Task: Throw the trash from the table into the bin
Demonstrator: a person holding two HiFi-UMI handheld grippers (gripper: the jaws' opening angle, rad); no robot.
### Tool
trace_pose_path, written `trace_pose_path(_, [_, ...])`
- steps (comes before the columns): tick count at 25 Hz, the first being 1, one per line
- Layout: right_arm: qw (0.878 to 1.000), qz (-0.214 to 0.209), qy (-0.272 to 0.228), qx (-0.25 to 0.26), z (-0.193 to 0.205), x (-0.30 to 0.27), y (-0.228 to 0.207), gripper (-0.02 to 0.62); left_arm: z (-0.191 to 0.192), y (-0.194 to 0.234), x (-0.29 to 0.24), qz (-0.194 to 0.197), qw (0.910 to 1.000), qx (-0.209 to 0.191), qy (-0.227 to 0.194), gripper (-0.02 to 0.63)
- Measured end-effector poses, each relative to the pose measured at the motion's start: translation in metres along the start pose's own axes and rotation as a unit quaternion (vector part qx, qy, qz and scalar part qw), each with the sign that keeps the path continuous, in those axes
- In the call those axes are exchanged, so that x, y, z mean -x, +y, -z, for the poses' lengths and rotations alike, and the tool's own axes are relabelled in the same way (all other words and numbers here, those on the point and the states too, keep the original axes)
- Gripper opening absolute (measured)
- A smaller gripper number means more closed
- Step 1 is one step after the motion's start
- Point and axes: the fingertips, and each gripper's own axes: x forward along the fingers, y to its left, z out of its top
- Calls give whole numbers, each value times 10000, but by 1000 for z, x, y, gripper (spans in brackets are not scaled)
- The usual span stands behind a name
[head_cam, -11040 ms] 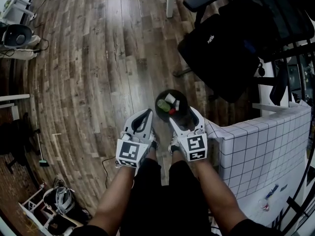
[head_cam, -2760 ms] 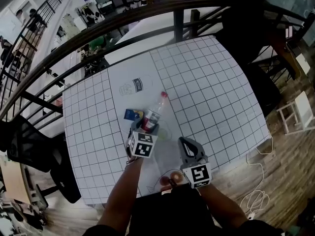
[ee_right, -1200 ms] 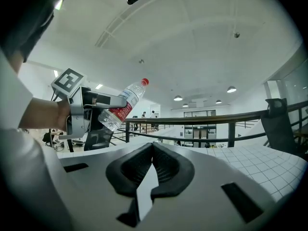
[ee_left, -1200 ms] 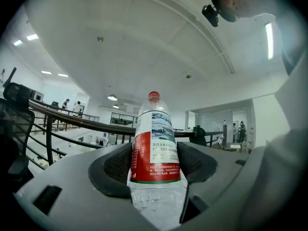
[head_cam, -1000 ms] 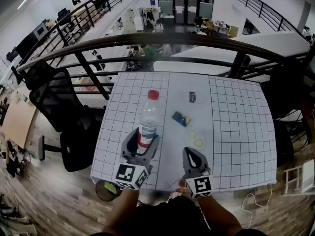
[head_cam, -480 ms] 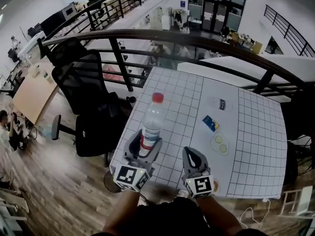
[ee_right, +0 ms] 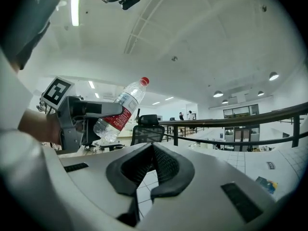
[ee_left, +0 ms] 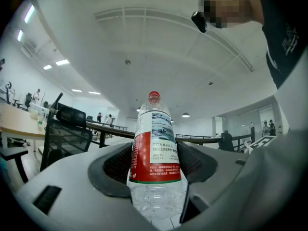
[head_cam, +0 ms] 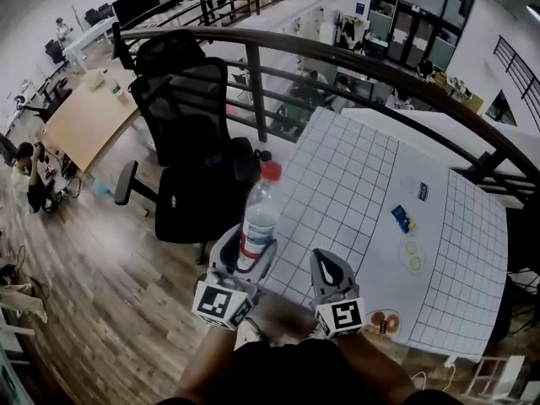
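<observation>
My left gripper point(head_cam: 245, 253) is shut on a clear plastic bottle point(head_cam: 260, 212) with a red cap and red label, held upright off the near left corner of the white gridded table point(head_cam: 354, 175). In the left gripper view the bottle point(ee_left: 155, 153) stands between both pads. The right gripper point(head_cam: 326, 268) is shut and empty beside it, over the table's near edge; its jaws point(ee_right: 153, 174) meet with nothing between them. That view also has the left gripper point(ee_right: 77, 117) and the bottle point(ee_right: 121, 110). No bin is in view.
A black office chair point(head_cam: 190, 171) stands on the wooden floor point(head_cam: 93, 294) just left of the table. On the table lie a blue packet point(head_cam: 399, 218), round lids point(head_cam: 413, 256) and an orange item point(head_cam: 384, 321). A dark railing point(head_cam: 337, 57) runs behind.
The view has swung left: the table has slid to the right and the chair and floor have come into the middle. Both grippers, with the bottle, now sit at the table's left corner.
</observation>
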Motion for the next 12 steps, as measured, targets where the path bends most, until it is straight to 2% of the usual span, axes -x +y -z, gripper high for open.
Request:
trace_pose_path(5, [9987,-470,150,147,10,-28,52,23,0,42,40,-366,9992,137,-11,304])
trace_pose_path(12, [9953,-925,277,120,27,-67,124,23,11,104,98,-766,9969,196,-21,304])
